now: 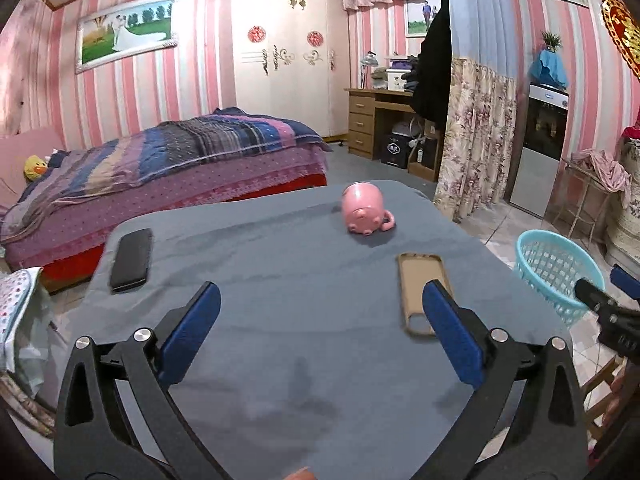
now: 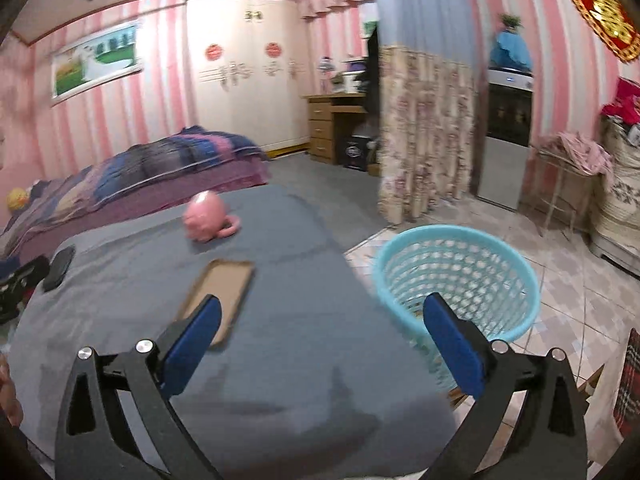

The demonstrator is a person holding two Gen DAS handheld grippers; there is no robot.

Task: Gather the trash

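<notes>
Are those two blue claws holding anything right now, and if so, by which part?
Nothing is held. The left gripper and the right gripper both stand open and empty above the table.

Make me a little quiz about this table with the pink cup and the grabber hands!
1. True or false: the pink cup stands upright on the grey table.
2. Which lies nearer the blue basket: A) the tan phone case, B) the black phone?
3. Fill in: both the left gripper and the right gripper are ____, holding nothing.

Key: 1. False, it lies tipped over on its side. 2. A. 3. open.
</notes>
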